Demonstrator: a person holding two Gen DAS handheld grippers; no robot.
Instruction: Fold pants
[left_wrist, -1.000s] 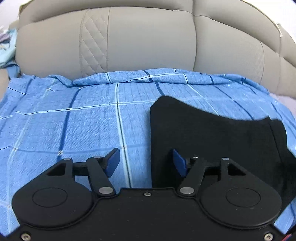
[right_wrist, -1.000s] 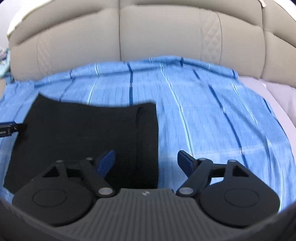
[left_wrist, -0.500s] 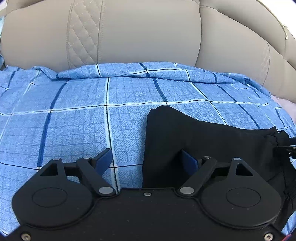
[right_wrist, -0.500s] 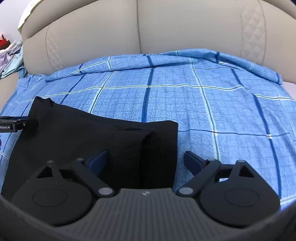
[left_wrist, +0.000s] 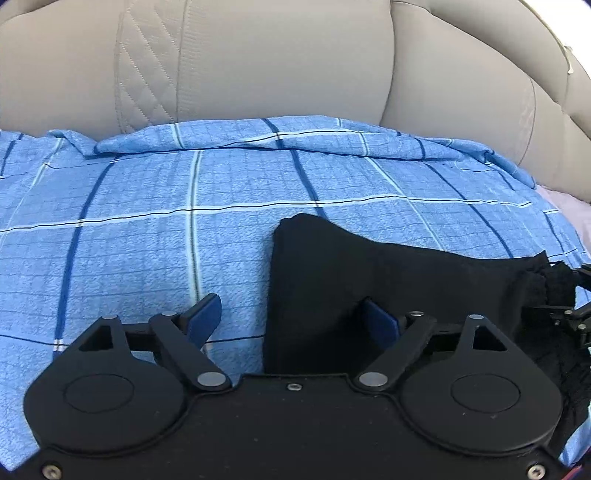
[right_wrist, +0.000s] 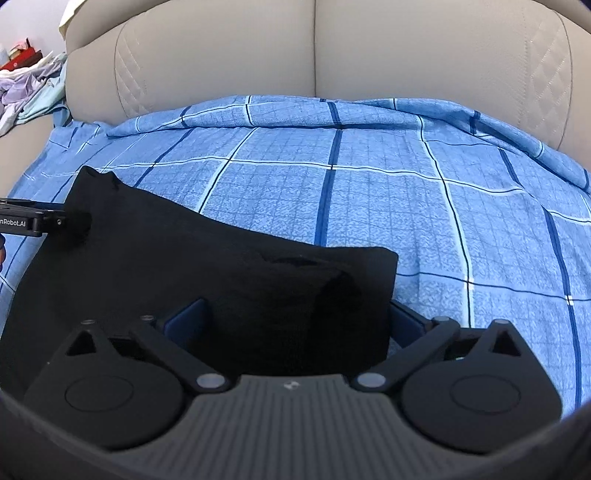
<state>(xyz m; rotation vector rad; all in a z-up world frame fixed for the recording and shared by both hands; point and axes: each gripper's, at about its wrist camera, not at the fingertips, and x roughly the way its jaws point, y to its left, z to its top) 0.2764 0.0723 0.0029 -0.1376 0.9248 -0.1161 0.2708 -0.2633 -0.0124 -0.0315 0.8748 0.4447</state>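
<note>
Black folded pants (left_wrist: 369, 266) (right_wrist: 184, 258) lie flat on a blue checked sheet (left_wrist: 147, 229) (right_wrist: 406, 206). My left gripper (left_wrist: 291, 317) is open low over the pants' left edge: one blue finger (left_wrist: 207, 314) over the sheet, the other over the cloth. My right gripper (right_wrist: 295, 317) is at the pants' right end, jaws opening. The folded end lies between its fingers, and the pads do not press on it. Each gripper shows at the edge of the other's view: the right gripper (left_wrist: 569, 310) and the left gripper (right_wrist: 33, 221).
A beige padded sofa back (left_wrist: 277, 66) (right_wrist: 314, 55) rises right behind the sheet. A heap of loose clothes (right_wrist: 22, 85) lies beyond the sofa's left end. Pale lilac fabric (left_wrist: 569, 206) shows past the sheet's right edge.
Both grippers have come in lower and nearer to the pants, and the jaws of both have widened. The right gripper now straddles the pants' right end.
</note>
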